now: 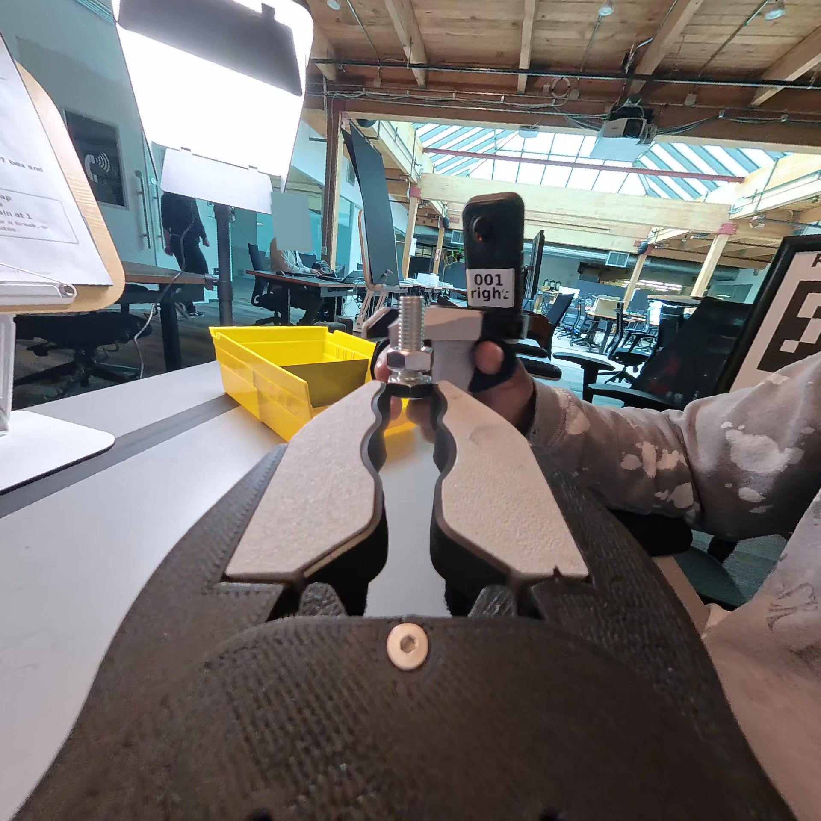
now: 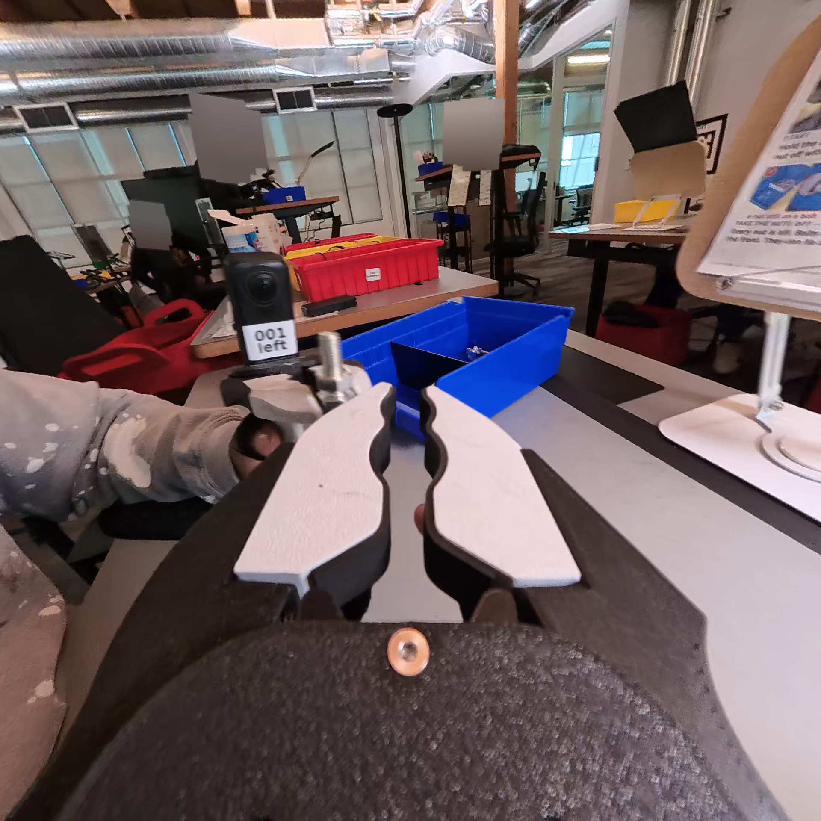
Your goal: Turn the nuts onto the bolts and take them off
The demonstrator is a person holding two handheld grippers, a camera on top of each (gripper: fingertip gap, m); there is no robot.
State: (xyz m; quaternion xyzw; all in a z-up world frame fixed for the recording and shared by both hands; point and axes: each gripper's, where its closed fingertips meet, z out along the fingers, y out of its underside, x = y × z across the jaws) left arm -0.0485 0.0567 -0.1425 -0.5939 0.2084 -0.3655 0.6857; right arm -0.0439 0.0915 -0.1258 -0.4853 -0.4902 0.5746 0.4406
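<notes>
In the left wrist view my left gripper point(image 1: 408, 391) is shut on the head end of a silver bolt point(image 1: 412, 324). The bolt stands upright, thread up. A hex nut point(image 1: 408, 360) sits low on the thread, just above the fingertips. My right gripper point(image 1: 428, 331), held in a hand, is close behind and to the right of the nut. In the right wrist view my right gripper point(image 2: 408, 393) has a narrow gap between its fingers and nothing in it. The bolt point(image 2: 329, 351) and nut point(image 2: 331, 384) stand just left of its left finger, with the left gripper point(image 2: 311, 397) below them.
A yellow bin point(image 1: 266, 368) stands on the grey table point(image 1: 89, 555) behind the bolt. A blue divided bin point(image 2: 502, 355) with small metal parts stands ahead of the right gripper. A white stand base point(image 2: 733, 440) with a clipboard is at the table's side. A patterned sleeve point(image 1: 644, 453) crosses at the right. Across from one pair of fingers to the other is roughly 4 centimetres.
</notes>
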